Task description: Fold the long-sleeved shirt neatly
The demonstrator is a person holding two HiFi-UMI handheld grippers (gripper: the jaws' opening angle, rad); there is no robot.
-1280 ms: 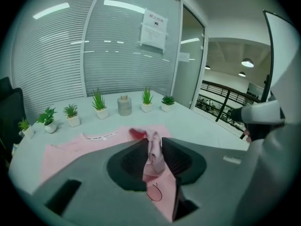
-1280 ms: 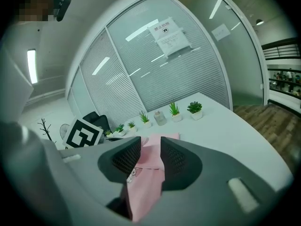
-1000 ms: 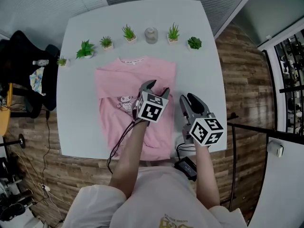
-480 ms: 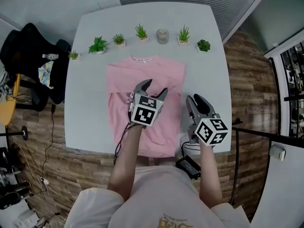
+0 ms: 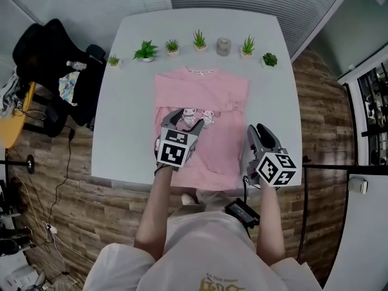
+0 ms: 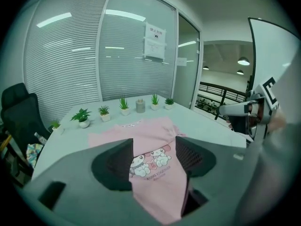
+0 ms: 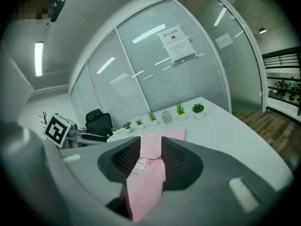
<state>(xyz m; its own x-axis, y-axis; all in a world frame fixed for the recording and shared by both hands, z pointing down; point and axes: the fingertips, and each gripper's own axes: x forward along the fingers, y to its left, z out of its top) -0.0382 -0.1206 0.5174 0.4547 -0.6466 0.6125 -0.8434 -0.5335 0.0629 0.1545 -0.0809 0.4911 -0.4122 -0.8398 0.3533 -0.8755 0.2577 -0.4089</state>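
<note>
A pink long-sleeved shirt [image 5: 203, 93] lies flat on the white table [image 5: 130, 114], collar toward the plants, with a cartoon print [image 5: 197, 115] on its front. Its sleeves are folded in and its hem hangs over the near edge. My left gripper [image 5: 183, 121] hovers over the shirt's lower left part, jaws wide apart and empty. In the left gripper view the shirt [image 6: 146, 135] shows through the left gripper [image 6: 154, 159]. My right gripper [image 5: 259, 132] hangs just right of the shirt's edge, jaws apart around nothing. The right gripper [image 7: 151, 157] frames the shirt [image 7: 162, 138].
Several small potted plants [image 5: 146, 50] and a grey jar [image 5: 224, 45] line the table's far edge. A black office chair [image 5: 51, 59] stands to the left. The table's near edge runs just under the grippers. A black box [image 5: 242, 212] hangs at the person's waist.
My left gripper has drawn back and to the left across the shirt, from its middle to its lower left, rising a little. The right gripper shifted slightly. The shirt lies as before.
</note>
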